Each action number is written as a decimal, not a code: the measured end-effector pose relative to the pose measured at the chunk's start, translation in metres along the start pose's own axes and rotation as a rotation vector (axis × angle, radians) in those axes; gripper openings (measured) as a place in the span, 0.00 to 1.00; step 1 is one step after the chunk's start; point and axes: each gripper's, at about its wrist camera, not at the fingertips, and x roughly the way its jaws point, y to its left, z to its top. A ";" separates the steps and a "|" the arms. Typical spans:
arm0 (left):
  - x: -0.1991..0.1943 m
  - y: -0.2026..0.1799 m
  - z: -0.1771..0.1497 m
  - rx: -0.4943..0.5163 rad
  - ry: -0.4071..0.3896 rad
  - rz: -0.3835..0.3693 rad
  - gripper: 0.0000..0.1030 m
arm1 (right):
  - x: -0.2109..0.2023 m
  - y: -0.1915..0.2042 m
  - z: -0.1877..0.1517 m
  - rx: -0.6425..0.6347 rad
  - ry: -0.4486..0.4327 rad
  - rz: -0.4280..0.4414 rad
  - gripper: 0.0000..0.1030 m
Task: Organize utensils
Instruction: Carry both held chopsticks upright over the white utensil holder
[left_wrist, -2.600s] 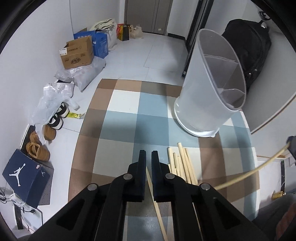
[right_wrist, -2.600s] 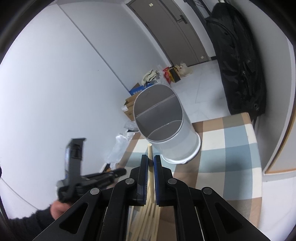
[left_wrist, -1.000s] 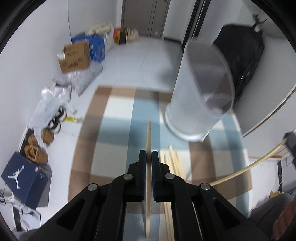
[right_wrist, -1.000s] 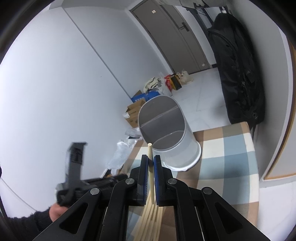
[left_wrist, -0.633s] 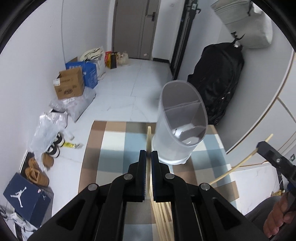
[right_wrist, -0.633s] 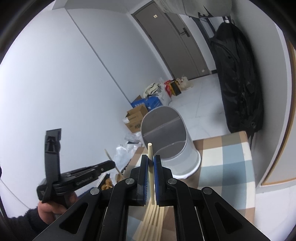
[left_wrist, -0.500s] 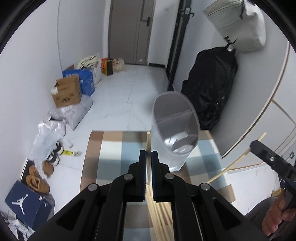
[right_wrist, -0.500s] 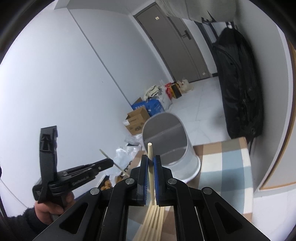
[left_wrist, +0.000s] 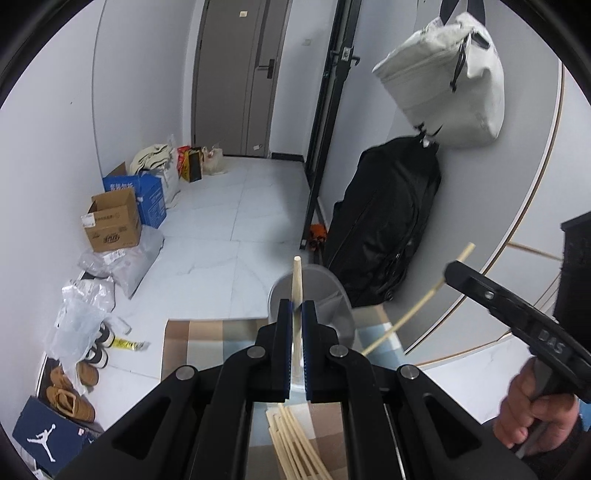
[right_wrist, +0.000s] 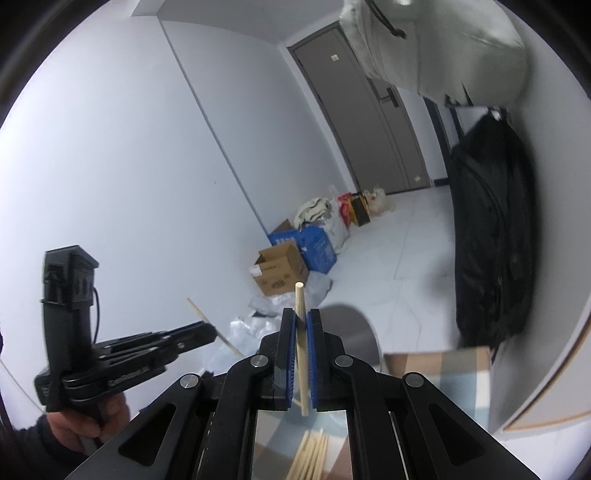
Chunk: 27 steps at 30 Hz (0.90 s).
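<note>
My left gripper is shut on a wooden chopstick that stands upright between its pads, raised well above the table. My right gripper is shut on another wooden chopstick, also upright. The translucent white divided utensil holder stands on the checked cloth just beyond both grippers; it also shows in the right wrist view. Several loose chopsticks lie on the cloth below the grippers. The right gripper shows at the right of the left wrist view, the left gripper at the left of the right wrist view.
The checked brown and blue cloth covers the table. Beyond it lie a tiled floor with cardboard boxes, plastic bags, shoes, a black bag against the wall and a white bag hanging above it.
Both grippers have risen and tilted up with their chopsticks. The holder now appears lower and smaller, and more of the room shows.
</note>
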 end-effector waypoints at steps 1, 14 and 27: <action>-0.003 -0.001 0.006 0.007 -0.009 -0.004 0.01 | 0.002 0.001 0.008 -0.007 -0.006 -0.003 0.05; 0.014 -0.007 0.055 0.077 -0.059 -0.011 0.01 | 0.040 0.010 0.065 -0.115 -0.033 -0.068 0.05; 0.064 0.008 0.047 0.072 0.022 -0.023 0.01 | 0.089 -0.020 0.047 -0.085 0.012 -0.077 0.05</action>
